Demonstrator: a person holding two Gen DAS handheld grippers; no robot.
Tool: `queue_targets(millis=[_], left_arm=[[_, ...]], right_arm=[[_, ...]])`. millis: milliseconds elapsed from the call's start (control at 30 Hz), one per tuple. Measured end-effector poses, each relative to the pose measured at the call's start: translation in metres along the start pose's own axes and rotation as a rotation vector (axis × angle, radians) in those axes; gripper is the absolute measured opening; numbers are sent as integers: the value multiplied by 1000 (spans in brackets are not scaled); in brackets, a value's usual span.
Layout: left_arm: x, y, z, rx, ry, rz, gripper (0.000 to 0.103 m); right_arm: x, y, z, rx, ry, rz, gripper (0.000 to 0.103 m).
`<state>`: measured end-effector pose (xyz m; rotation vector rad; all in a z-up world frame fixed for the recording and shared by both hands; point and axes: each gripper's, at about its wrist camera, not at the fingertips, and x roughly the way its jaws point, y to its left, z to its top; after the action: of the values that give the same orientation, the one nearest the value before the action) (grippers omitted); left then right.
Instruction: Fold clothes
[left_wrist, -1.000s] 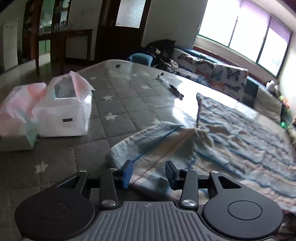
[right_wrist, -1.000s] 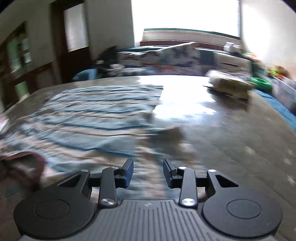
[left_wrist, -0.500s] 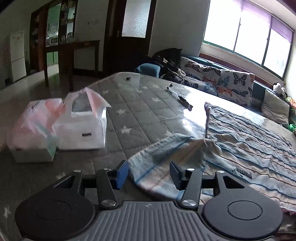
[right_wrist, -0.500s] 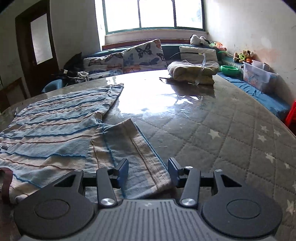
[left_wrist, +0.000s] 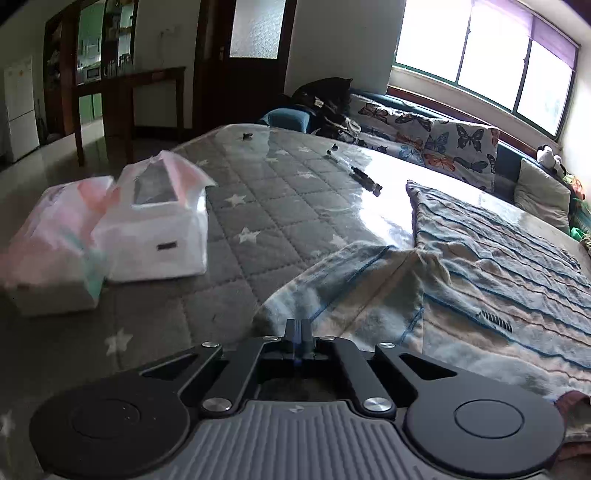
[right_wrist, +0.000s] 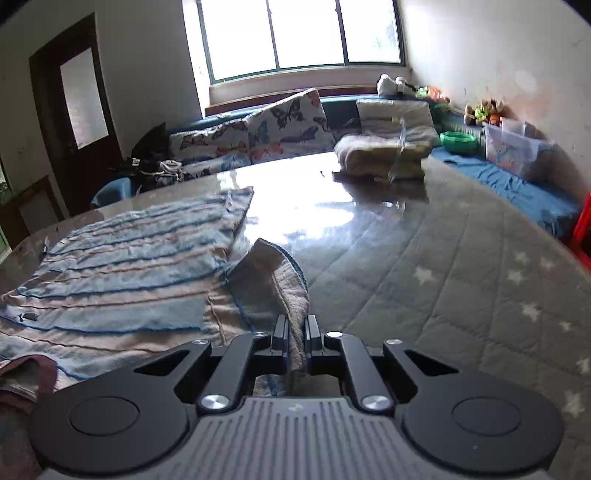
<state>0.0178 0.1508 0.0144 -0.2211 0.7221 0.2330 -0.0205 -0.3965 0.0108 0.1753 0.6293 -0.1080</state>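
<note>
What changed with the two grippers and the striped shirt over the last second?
Both grippers closed: the right gripper now pinches the sleeve of the striped shirt, lifting it into a ridge, and the left gripper has shut at the edge of the other sleeve. The shirt's body, the white bags and the pen stayed put.

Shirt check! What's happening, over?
Left gripper shut at the left sleeve edge. Right gripper shut on the right sleeve. Striped shirt flat, unfolded. Nothing in the way.

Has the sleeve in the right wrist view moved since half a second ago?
Yes. The sleeve lay flat then; now it stands bunched and lifted off the star-quilted mattress, pinched in the right gripper.
</note>
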Motion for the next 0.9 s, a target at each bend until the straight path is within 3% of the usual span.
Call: queue_targets(millis=[167,333,400,433,467,567,733,800,833,900], left_arm=[[-14,2,-10,24,32,-22,0],[-18,-5,8,52,-33,-47,4],[-12,-12,16,84,-60,-39,20],[-7,-16,18,99,-66,-29,39],[-2,-18,19,114,-68,-17,51],[15,-27,22,158,-73,20,55],[38,-27,16,170,-21,18,51],[36,-27,11,185,-30,-7,30],[34,-27,11,189,-29,-12,13],[30,-27,10,185,-24,-9,10]], right_arm=[[-8,-1,-2,-11,14,-26,7],[1,-3,-11,15,49,-35,8],[1,-3,-12,18,51,-34,8],[1,-4,-12,23,53,-32,8],[2,-5,-12,26,54,-31,9],[5,-9,-13,36,60,-31,11],[8,-11,-13,43,65,-23,11],[9,-11,-13,40,65,-23,10],[9,-11,-13,39,66,-22,9],[9,-10,-12,35,62,-24,8]])
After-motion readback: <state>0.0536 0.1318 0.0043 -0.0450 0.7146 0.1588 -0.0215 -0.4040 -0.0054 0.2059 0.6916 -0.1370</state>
